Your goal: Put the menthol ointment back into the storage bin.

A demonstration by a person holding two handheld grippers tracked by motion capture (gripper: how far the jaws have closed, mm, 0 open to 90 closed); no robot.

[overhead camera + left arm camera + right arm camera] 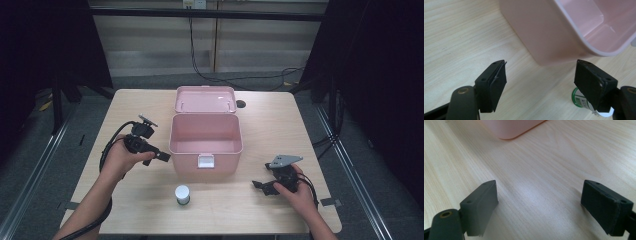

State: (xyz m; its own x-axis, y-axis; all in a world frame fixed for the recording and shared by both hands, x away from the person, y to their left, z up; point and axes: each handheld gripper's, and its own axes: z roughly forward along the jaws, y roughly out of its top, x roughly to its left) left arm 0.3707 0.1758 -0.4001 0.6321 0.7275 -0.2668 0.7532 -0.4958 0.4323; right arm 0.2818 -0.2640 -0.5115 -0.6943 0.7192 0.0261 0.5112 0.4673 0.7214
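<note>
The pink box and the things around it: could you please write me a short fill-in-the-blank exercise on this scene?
1. The lid of the pink box stands ____.
2. The small white bottle stands on the table in ____ of the box.
3. The jaws of the left gripper are open and hold ____.
4. The right gripper rests low over the table with its jaws ____.

Missing words: open; front; nothing; open

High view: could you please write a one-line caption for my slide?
Two hand-held open grippers, left and right, flank an open pink box and a small white bottle on a wooden table.
</note>
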